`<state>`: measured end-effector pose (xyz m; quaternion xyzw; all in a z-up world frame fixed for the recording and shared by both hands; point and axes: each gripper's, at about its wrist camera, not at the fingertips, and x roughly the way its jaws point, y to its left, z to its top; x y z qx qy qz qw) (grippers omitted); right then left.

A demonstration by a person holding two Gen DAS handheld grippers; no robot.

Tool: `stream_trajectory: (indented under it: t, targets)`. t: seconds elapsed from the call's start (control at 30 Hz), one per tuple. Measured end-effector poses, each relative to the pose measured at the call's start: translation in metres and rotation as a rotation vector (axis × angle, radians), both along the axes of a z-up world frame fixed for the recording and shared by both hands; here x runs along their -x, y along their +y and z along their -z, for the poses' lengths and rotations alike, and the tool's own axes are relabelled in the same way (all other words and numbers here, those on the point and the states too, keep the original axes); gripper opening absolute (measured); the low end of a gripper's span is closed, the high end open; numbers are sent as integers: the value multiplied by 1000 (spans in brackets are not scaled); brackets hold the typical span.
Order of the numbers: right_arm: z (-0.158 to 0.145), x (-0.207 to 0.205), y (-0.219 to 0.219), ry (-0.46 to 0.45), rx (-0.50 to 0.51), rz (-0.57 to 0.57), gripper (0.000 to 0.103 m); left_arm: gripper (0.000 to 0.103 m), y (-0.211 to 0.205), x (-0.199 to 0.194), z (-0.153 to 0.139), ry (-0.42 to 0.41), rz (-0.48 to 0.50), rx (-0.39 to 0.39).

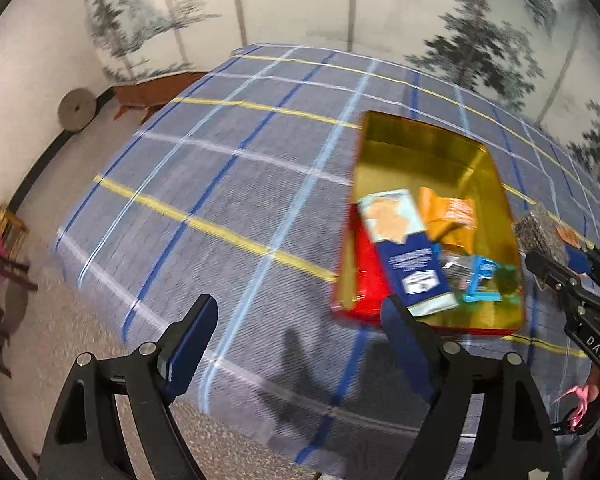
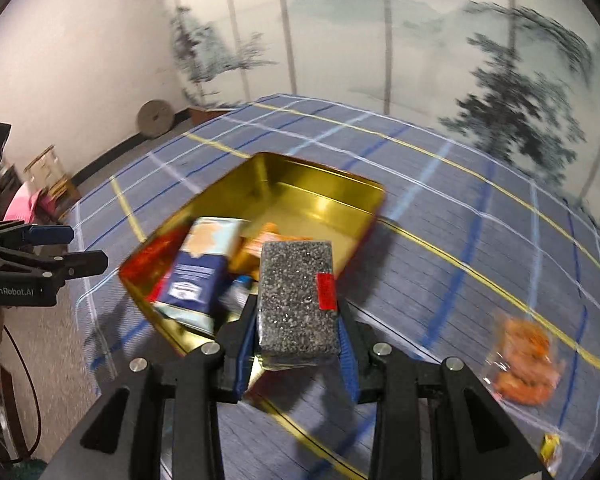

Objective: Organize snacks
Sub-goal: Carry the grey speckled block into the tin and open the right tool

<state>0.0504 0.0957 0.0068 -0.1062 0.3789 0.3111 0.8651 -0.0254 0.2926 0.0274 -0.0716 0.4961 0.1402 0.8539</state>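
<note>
A tin with a gold inside and red outer walls lies on the checked blue cloth; its rim also shows in the right wrist view. In it lie a blue-and-pale cracker packet, an orange packet and a small teal packet. My right gripper is shut on a speckled grey block with a red label, hovering over the tin's near corner. My left gripper stands open and empty to the left of the tin, over the cloth.
An orange snack bag and a small yellow packet lie on the cloth right of the tin. The table edge drops to a speckled floor on the left. A round stone wheel leans on the far wall.
</note>
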Motion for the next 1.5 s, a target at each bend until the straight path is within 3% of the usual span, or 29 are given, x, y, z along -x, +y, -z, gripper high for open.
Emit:
stream_trajectory:
  t: [0.13, 0.6, 0.7, 1.1, 1.5]
  targets:
    - [0, 1, 25, -10, 14, -41, 35, 81, 26, 13, -2, -11, -65, 21]
    - [9, 1, 69, -33, 80, -108, 35, 82, 84, 41, 5, 24, -229, -15]
    - [12, -3, 75, 0, 51, -102, 35, 82, 90, 45, 7, 32, -248, -11]
    - [31, -9, 90, 4, 114, -109, 35, 82, 85, 40, 4, 40, -237, -26]
    - [41, -10, 88, 18, 137, -99, 36, 82, 47, 15, -3, 32, -125, -39]
